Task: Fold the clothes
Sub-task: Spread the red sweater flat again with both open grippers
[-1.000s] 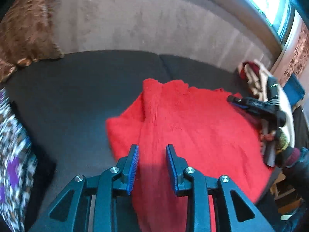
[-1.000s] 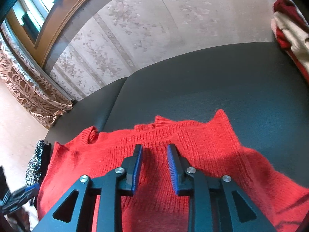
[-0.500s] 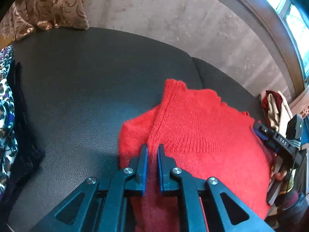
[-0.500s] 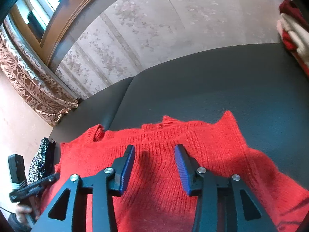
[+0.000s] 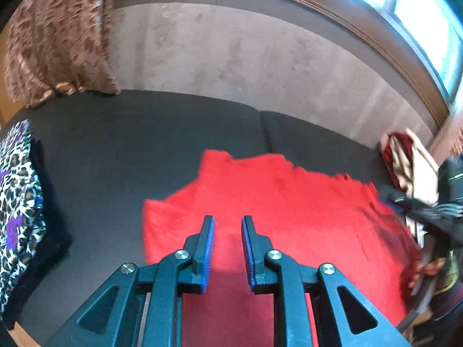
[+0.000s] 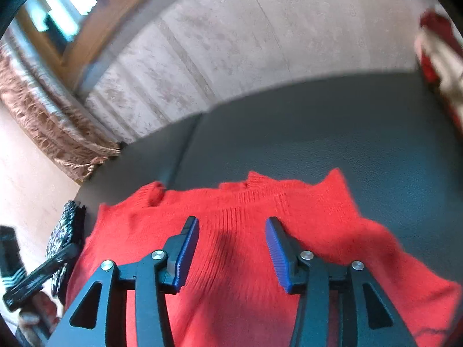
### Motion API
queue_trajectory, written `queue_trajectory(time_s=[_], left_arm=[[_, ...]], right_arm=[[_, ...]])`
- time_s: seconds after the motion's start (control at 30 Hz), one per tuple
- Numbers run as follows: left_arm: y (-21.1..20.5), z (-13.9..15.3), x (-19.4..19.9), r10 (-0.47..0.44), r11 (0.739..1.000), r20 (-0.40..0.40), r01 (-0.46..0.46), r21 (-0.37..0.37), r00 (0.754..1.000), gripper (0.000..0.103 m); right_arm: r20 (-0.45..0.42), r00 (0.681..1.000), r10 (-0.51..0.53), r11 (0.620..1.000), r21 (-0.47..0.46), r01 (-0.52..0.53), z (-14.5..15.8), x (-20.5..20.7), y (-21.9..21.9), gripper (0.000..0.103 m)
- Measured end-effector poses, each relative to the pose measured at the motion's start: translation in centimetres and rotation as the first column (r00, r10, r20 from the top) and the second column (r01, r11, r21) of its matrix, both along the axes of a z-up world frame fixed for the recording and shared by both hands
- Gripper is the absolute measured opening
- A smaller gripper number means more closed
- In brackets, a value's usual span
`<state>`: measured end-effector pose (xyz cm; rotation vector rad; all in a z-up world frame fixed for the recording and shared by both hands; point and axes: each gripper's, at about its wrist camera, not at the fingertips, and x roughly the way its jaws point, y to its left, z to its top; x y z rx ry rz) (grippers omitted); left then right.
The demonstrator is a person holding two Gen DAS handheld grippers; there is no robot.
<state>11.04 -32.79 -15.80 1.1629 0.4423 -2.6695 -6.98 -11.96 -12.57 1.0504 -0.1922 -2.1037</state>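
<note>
Red knitted sweater (image 5: 277, 219) spread flat on dark grey sofa seat (image 5: 130, 150), ribbed edge toward far side, near part running under both grippers. Same red sweater (image 6: 246, 231) in right wrist view, with small folded corners along far edge. Left gripper (image 5: 227, 225) poised over near left part of sweater, jaws parting, a narrow gap between blue pads, nothing pinched between them. Right gripper (image 6: 232, 228) over sweater's middle, jaws spreading wider, released, only knit surface below, no fabric caught. Leopard-print cloth (image 5: 17, 202) stacked at left edge of seat. Heap of cream and dark red clothes (image 5: 405, 159) at far right end. Patterned brown curtain (image 5: 58, 34) hanging at far left; window (image 5: 419, 8) above beige wallpapered wall (image 5: 231, 57). Right gripper also visible at right edge of left wrist view, blurred.
</note>
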Motion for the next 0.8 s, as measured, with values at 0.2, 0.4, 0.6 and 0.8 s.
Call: queue_trajectory(time_s=[0.2, 0.4, 0.6, 0.8], left_arm=[[0.9, -3.5, 0.1, -0.020, 0.999, 0.095, 0.024, -0.046, 0.995, 0.019], [1.8, -3.7, 3.4, -0.066, 0.997, 0.046, 0.067, -0.023, 0.997, 0.020], [2.2, -3.2, 4.8, -0.044, 0.999, 0.052, 0.044, 0.006, 0.998, 0.020], [3.6, -0.6, 5.4, -0.001, 0.998, 0.008, 0.002, -0.067, 1.000, 0.020]], right_arm=[[-0.081, 0.988, 0.132, 0.987, 0.097, -0.124, 0.3, 6.6, 5.6, 0.066], [-0.100, 0.992, 0.079, 0.995, 0.070, -0.073, -3.4, 11.5, 13.5, 0.064], [-0.121, 0.988, 0.094, 0.990, 0.112, -0.080, -3.2, 13.7, 14.2, 0.064], [-0.034, 0.999, 0.015, 0.999, 0.034, -0.014, -0.2, 11.2, 15.7, 0.064]])
